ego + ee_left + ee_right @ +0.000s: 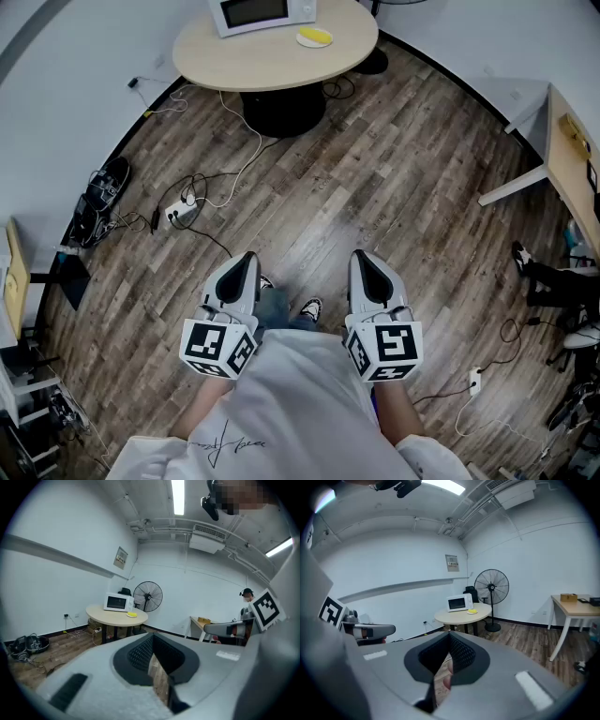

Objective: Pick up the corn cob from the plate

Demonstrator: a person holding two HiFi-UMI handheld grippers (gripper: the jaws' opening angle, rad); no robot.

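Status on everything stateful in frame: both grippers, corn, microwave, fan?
Left grey two-jaw gripper: shut, empty.
Right grey two-jaw gripper: shut, empty.
Yellow corn cob: lying on the white plate, not yet picked up.
White microwave: door closed.
Black standing fan: upright; cannot tell if it is running.
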